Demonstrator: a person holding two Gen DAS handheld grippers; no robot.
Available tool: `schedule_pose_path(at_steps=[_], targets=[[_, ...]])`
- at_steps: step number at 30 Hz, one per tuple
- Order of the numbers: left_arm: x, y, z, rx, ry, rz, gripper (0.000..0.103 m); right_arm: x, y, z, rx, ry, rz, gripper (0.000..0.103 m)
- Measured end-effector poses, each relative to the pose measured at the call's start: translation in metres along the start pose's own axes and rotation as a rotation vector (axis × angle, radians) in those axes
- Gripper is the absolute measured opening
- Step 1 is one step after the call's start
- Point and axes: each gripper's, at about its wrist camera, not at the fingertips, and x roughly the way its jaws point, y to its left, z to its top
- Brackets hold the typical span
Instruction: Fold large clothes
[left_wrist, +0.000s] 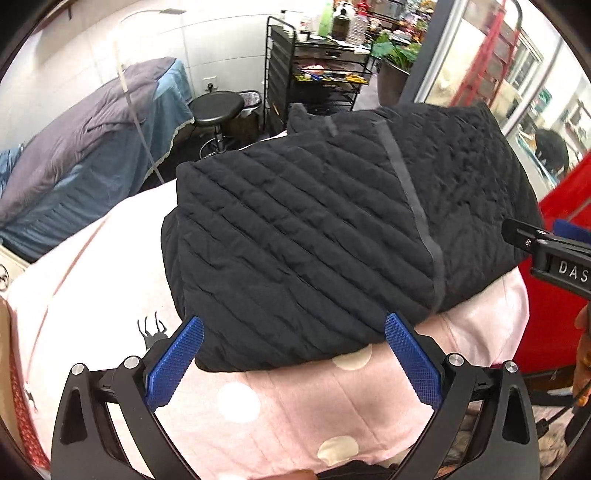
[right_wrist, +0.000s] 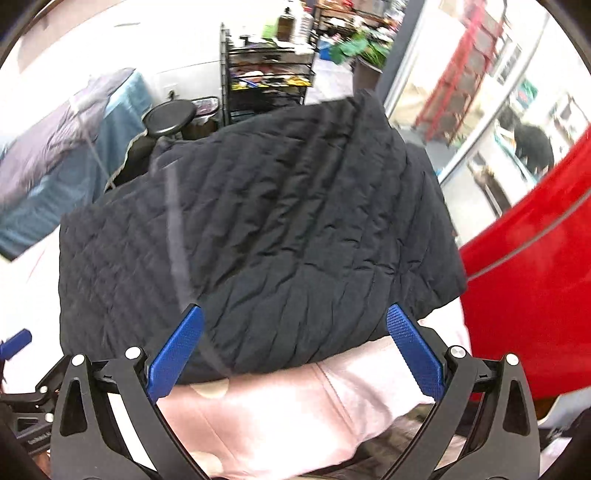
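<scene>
Right now I am hovering both grippers, jaws spread wide and empty, at the near edge of the folded black quilted jacket (left_wrist: 332, 221).

Through the left wrist camera I am seeing the left gripper (left_wrist: 293, 343) sitting with its blue pads (left_wrist: 177, 363) apart, just in front of the jacket's near fold, gripping nothing. The jacket is lying as a compact bundle on the pink polka-dot bed cover (left_wrist: 280, 406), a grey strip running across its top. The right gripper (right_wrist: 295, 343) is likewise standing with its fingers apart at the jacket's near edge, and its black body is poking in at the right border of the left view. Behind the jacket I am making out a black round stool (left_wrist: 217, 107), a black wire rack (left_wrist: 317, 66) and a second bed with blue bedding (left_wrist: 81, 155); a red surface (right_wrist: 535, 277) is rising to the right.
</scene>
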Motion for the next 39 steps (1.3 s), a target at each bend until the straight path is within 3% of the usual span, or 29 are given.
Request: schedule_pose_path(at_steps=[3, 12, 19, 39], targets=[[0.001, -0.007, -0.005, 0.035, 0.018, 0.006, 0.096, -0.009, 0.008, -0.004, -0.066, -0.01, -0.036, 0.097], [-0.007, -0.021, -0.019, 0.096, 0.027, 0.028, 0.096, -0.007, 0.021, -0.002, -0.114, -0.001, -0.028, 0.097], [-0.008, -0.017, -0.018, 0.091, 0.014, 0.071, 0.096, -0.006, 0.024, -0.002, -0.125, 0.005, -0.024, 0.097], [-0.004, -0.014, -0.018, 0.086, 0.031, 0.088, 0.096, 0.005, 0.026, -0.002, -0.131, 0.025, -0.006, 0.097]])
